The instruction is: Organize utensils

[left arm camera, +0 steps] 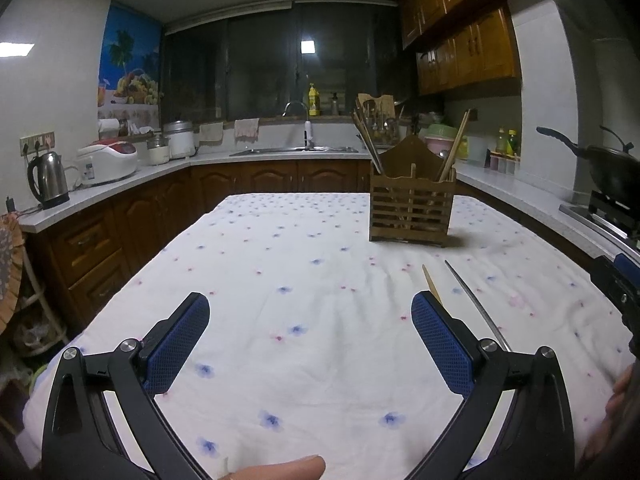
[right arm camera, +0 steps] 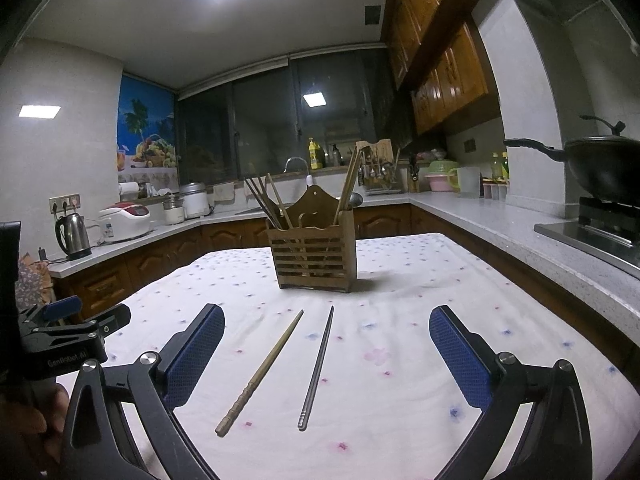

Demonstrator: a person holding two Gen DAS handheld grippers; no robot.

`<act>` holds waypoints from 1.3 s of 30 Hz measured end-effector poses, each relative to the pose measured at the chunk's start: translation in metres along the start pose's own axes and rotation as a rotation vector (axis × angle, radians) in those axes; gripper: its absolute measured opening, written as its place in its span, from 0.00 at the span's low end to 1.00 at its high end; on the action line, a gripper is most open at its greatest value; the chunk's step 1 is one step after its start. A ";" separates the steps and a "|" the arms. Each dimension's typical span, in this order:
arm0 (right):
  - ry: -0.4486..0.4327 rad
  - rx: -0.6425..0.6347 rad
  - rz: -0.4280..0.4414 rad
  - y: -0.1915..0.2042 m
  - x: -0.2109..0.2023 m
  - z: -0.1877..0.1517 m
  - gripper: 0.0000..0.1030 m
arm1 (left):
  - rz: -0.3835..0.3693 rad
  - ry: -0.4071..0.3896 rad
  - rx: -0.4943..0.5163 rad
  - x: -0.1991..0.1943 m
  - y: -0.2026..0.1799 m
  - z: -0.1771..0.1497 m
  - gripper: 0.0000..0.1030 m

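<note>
Both tongs are hovering wide open and empty. Between the right gripper (right arm camera: 326, 354) jaws, a wooden chopstick (right arm camera: 260, 372) and a metal chopstick (right arm camera: 317, 368) are lying loose on the tablecloth (right arm camera: 420, 380). Ahead, the wooden utensil holder (right arm camera: 312, 256) is already holding several. The left gripper (left arm camera: 310, 338) is idling alongside.

Wood chopstick (right arm camera: 260, 372), metal chopstick (right arm camera: 318, 368), slatted wood holder (right arm camera: 312, 258), cloth tablecloth (right arm camera: 400, 380).
</note>
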State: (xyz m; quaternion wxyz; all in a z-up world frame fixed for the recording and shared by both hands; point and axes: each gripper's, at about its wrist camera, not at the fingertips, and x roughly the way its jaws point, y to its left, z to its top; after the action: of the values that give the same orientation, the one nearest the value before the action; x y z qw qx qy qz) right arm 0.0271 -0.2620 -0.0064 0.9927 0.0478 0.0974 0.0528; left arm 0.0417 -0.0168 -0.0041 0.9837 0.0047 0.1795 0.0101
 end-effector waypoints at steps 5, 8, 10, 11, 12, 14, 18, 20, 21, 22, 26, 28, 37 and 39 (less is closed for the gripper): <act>-0.005 0.001 0.006 0.000 -0.001 0.002 1.00 | -0.002 0.001 0.004 0.000 -0.001 0.001 1.00; -0.006 0.003 0.010 -0.001 -0.002 0.002 1.00 | -0.001 0.000 0.006 0.001 -0.002 0.001 1.00; -0.009 0.005 0.014 -0.001 -0.002 0.003 1.00 | -0.002 0.000 0.006 0.001 -0.001 0.001 1.00; -0.012 0.005 0.015 -0.001 -0.003 0.003 1.00 | -0.002 -0.001 0.006 0.001 -0.002 0.001 1.00; -0.013 0.005 0.016 -0.001 -0.003 0.004 1.00 | -0.004 0.001 0.007 0.001 -0.002 0.001 1.00; -0.016 0.005 0.017 -0.002 -0.003 0.005 1.00 | -0.003 -0.001 0.008 0.001 -0.002 0.001 1.00; -0.016 0.006 0.020 -0.002 -0.003 0.005 1.00 | -0.005 -0.003 0.011 0.000 -0.002 0.003 1.00; -0.016 0.005 0.021 -0.002 -0.003 0.005 1.00 | -0.007 -0.003 0.010 0.000 -0.001 0.002 1.00; -0.017 0.006 0.020 -0.002 -0.004 0.005 1.00 | -0.006 -0.003 0.010 0.000 -0.002 0.002 1.00; -0.017 0.007 0.021 -0.002 -0.004 0.005 1.00 | -0.006 -0.003 0.011 0.000 -0.002 0.002 1.00; -0.017 0.006 0.020 -0.002 -0.004 0.005 1.00 | -0.007 -0.002 0.010 -0.001 -0.002 0.002 1.00; -0.017 0.006 0.019 -0.002 -0.004 0.005 1.00 | -0.006 -0.003 0.011 -0.001 -0.002 0.002 1.00; -0.013 0.005 0.022 -0.002 -0.003 0.005 1.00 | -0.014 -0.001 0.015 0.001 -0.002 0.002 1.00; -0.013 0.005 0.024 -0.001 -0.003 0.005 1.00 | -0.016 0.000 0.014 0.001 -0.002 0.002 1.00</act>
State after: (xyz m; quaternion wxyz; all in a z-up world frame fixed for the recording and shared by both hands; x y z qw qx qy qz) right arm 0.0255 -0.2639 -0.0012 0.9925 0.0518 0.0903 0.0641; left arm 0.0430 -0.0189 -0.0027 0.9837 0.0099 0.1796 0.0010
